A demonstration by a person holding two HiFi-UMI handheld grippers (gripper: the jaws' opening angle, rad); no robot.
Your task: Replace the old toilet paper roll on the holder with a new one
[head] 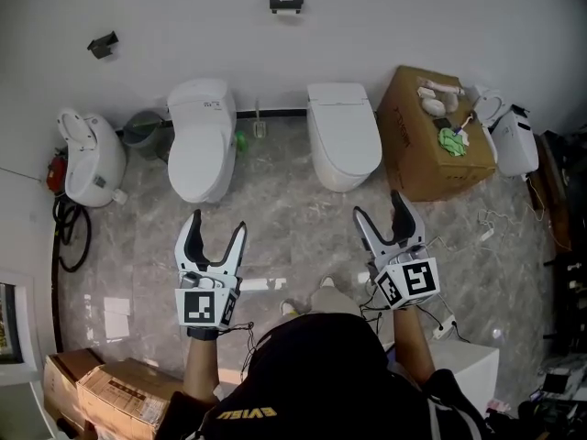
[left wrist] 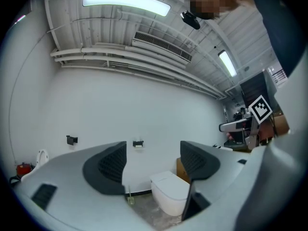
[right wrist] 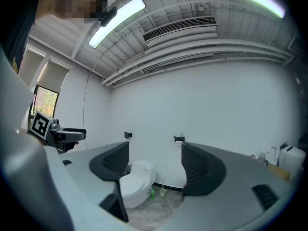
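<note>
A black paper holder (head: 286, 2) is fixed to the white wall between the two toilets, with a small white roll on it. It shows small and far in the left gripper view (left wrist: 138, 143) and the right gripper view (right wrist: 179, 139). White items that look like paper rolls (head: 437, 98) lie on a cardboard box (head: 424, 159) at the right. My left gripper (head: 216, 232) and right gripper (head: 383, 214) hover side by side above the floor, pointing at the wall. Both are open and empty (left wrist: 153, 150) (right wrist: 155, 150).
Two white toilets (head: 202, 137) (head: 343, 134) stand against the wall, with a toilet brush (head: 260, 127) and a green bottle (head: 241, 141) between them. A second, bare black holder (head: 103, 43) is on the wall at left. A grey bin (head: 141, 132), white appliances (head: 89, 159) (head: 514, 142) and floor cables (head: 484, 226) flank the area.
</note>
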